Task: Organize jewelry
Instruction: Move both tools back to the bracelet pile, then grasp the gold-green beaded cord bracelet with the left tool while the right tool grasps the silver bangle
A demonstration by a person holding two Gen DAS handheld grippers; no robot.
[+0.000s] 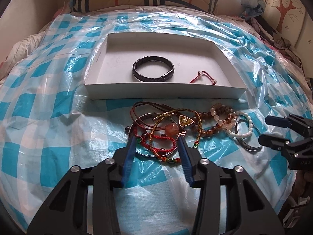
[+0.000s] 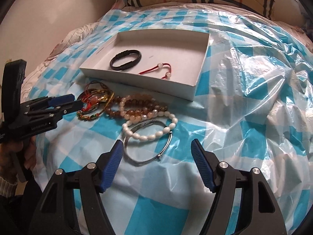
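Blue-checked plastic sheet (image 1: 58,101) covers the bed. Left claw (image 1: 156,143) is spread wide, straddling the tangled red and gold cords (image 1: 164,135) without gripping. Right claw (image 2: 156,146) is likewise released, just short of the silver bangle (image 2: 148,156) and white bead bracelet (image 2: 154,135). Beyond, a white box (image 1: 164,92) holds a black bracelet (image 1: 153,68) and red cord (image 1: 203,77). Only the right view shows the hand (image 2: 25,152) gripping the left tool.

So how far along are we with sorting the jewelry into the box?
Early. The white box holds two pieces: the black braided bracelet and the red cord bracelet. Neither gripper holds anything; the left gripper is open around the tangled pile, the right gripper open near the silver bangle. The pile remains.
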